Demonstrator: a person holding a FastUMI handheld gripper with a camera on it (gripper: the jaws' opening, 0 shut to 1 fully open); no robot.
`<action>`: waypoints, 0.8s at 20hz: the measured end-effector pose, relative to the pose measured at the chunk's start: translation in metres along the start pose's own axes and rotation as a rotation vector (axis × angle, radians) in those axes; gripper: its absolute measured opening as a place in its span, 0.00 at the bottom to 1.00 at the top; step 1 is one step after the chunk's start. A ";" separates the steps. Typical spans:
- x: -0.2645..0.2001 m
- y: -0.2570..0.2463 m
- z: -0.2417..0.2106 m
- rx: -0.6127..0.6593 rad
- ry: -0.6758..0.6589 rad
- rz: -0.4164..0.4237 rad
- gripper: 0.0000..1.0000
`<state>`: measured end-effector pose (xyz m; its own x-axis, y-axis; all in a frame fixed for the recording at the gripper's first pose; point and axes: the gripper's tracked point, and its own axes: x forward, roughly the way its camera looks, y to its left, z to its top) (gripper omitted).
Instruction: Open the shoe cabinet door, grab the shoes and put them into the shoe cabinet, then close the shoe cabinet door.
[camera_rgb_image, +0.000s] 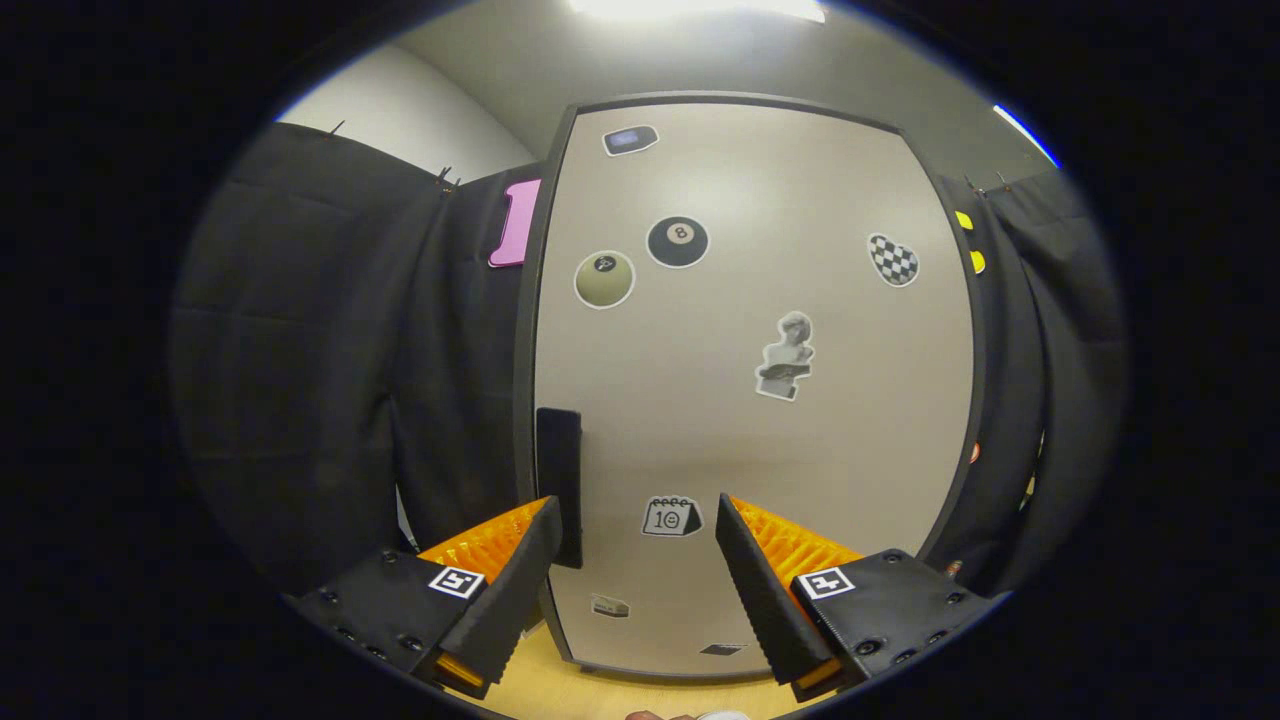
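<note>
Gripper (637, 520) fingers spread wide, holding nothing | shoe cabinet door (750, 400) straight ahead beyond them, closed, pale beige with dark frame | dark handle (559, 485) on its left edge, just past left finger | stickers: 8-ball (678, 241), calendar (671, 516) between the fingers, bust (786, 357), checkered heart (893, 259) | tiny bottom stickers too small to make out | wood floor (560, 690) below

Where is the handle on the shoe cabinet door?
In the gripper view, the dark handle sits low on the left edge of the closed shoe cabinet door, just beyond the open gripper's left finger and left of the calendar sticker.
</note>
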<state>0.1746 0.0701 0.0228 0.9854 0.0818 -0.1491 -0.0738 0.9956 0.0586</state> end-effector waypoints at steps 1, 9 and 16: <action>0.006 0.006 -0.001 0.002 -0.002 0.005 0.98; 0.058 0.026 -0.017 0.008 0.029 -0.030 0.95; 0.070 0.042 -0.023 0.084 0.099 -0.033 0.57</action>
<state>0.2370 0.1185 -0.0076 0.9667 0.0574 -0.2492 -0.0243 0.9907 0.1339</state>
